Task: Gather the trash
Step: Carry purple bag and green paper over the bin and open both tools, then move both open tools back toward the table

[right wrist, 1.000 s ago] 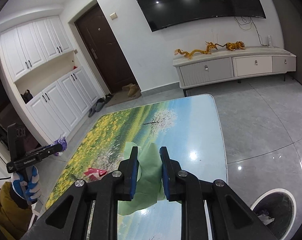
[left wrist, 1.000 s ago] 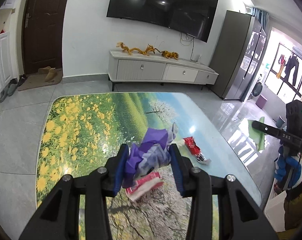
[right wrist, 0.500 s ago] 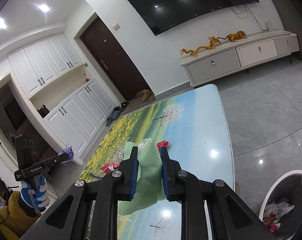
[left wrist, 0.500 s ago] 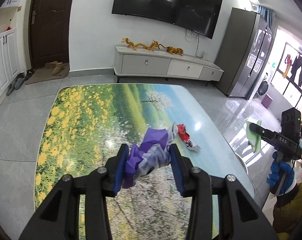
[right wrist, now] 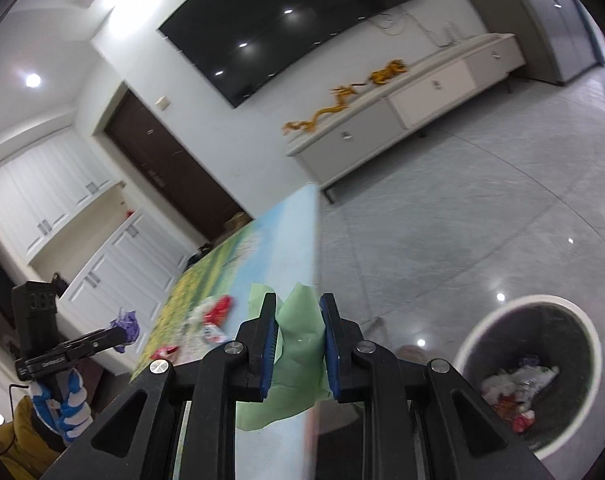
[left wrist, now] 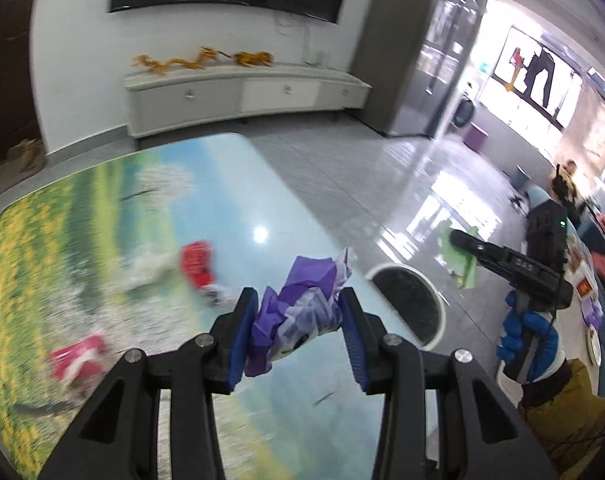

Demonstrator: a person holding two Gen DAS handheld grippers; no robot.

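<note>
My left gripper [left wrist: 298, 300] is shut on a crumpled purple paper wad [left wrist: 302, 320], held above the right edge of the landscape-print table [left wrist: 102, 208]. My right gripper [right wrist: 296, 308] is shut on a pale green sheet [right wrist: 294, 380] at the table's near corner. A white-rimmed trash bin [right wrist: 582, 320] with several scraps inside stands on the floor to its lower right. The left wrist view shows the bin [left wrist: 434, 292] just past the table edge, with the green sheet [left wrist: 462, 264] hanging near it. A red wrapper [left wrist: 198, 264] and a red-and-white packet [left wrist: 76, 360] lie on the table.
A white crumpled scrap [left wrist: 150, 264] lies beside the red wrapper. A blue-gloved hand [left wrist: 526, 340] holds the right gripper's handle. A white TV cabinet [right wrist: 402, 120] lines the far wall, and glossy grey floor tiles [right wrist: 462, 220] spread around the bin.
Both grippers swung right, toward the table's right edge, keeping their loads. The bin has come into the left wrist view and grown larger in the right, which has rolled.
</note>
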